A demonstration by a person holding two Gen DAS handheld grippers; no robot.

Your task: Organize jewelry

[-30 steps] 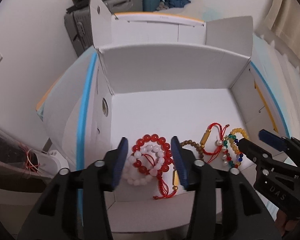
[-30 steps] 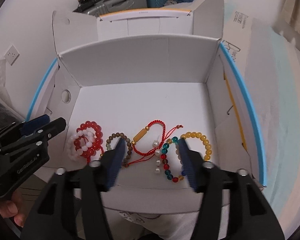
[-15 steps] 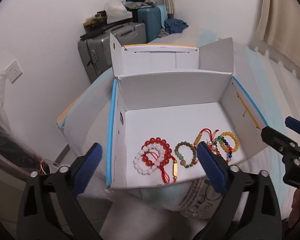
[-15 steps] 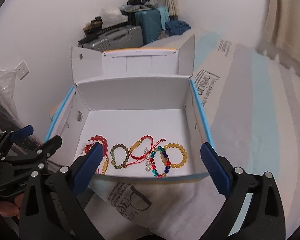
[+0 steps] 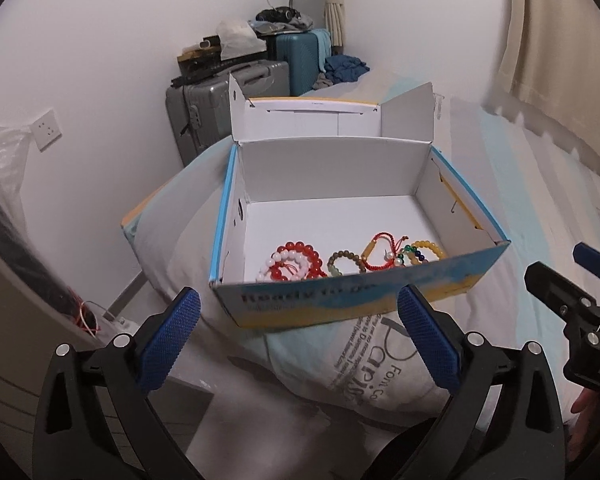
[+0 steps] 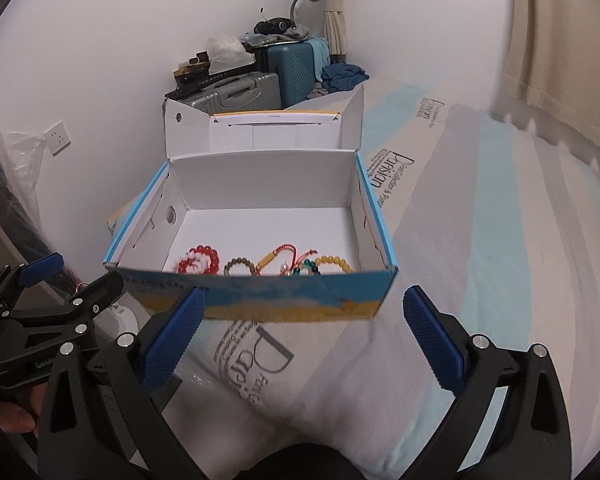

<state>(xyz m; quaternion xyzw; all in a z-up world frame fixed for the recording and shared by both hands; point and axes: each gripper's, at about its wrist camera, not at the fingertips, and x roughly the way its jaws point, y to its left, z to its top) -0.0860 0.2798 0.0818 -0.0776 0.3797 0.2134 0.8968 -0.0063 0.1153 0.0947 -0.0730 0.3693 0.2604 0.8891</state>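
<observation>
An open white cardboard box [image 5: 436, 184] [image 6: 260, 176] with blue edges rests on a bed. Inside, along its near wall, several bead bracelets lie in a row: a red and white one [image 5: 296, 262] [image 6: 198, 260], a brown one [image 5: 342, 262] [image 6: 240, 268], a red cord one [image 5: 382, 250] [image 6: 284, 254] and a yellow one [image 5: 428, 250] [image 6: 334, 263]. My left gripper [image 5: 300, 336] hangs open in front of the box, nothing between its fingers. Beside it my right gripper [image 6: 304, 332] is also wide open and empty, short of the box's front wall.
The box sits on a plastic-wrapped mattress [image 6: 480, 240] with printed lettering. Grey and teal suitcases [image 5: 228, 92] piled with clutter stand against the far wall. A curtain [image 5: 560, 40] hangs at the right. A wall socket [image 5: 46, 130] is on the left.
Both grippers have opened wide and pulled back up and out of the box, leaving the bracelets lying inside. The whole box and room now show.
</observation>
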